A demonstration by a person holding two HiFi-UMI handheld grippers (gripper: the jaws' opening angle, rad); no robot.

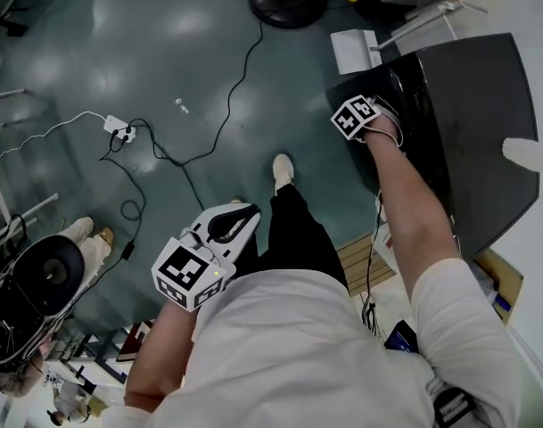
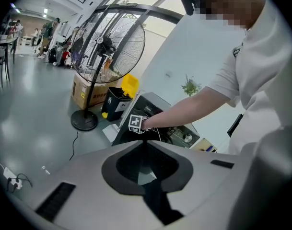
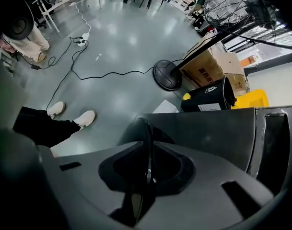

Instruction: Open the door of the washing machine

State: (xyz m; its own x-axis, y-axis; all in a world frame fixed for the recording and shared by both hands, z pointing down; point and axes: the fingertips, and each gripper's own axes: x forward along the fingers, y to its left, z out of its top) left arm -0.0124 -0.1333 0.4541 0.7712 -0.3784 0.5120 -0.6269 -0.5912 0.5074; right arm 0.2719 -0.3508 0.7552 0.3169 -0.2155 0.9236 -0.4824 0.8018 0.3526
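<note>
In the head view the dark washing machine (image 1: pixel 476 123) stands on the floor at about 2 o'clock. The right arm reaches out to its near front edge. The right tool (image 1: pixel 367 119) points steeply down over that edge, I think because the door is on the front face below the top and must be taken from above. The left tool (image 1: pixel 240 217) hangs at about 7 o'clock, near the person's leg and well apart from the machine. It seems to be kept out of the way, since one hand is enough for this step. A cable (image 1: pixel 226 105) lies on the floor at 11 o'clock.

In the left gripper view the left tool (image 2: pixel 145 143) is clenched, its jaws together with nothing between them. It looks toward the washing machine (image 2: pixel 153 104) at about 12 o'clock, where the right tool (image 2: pixel 136 123) sits at the front edge. A standing fan (image 2: pixel 110 47) is behind, at 11 o'clock.

In the right gripper view the right tool (image 3: pixel 146 128) has its jaws drawn almost together. A thin dark edge is pinched between them, and I take it for the rim or handle of the door (image 3: pixel 130 131). The door curves out just around the tips, below the flat top of the machine at 3 o'clock. The door looks closed, so I judge the pull is not yet done.
</note>
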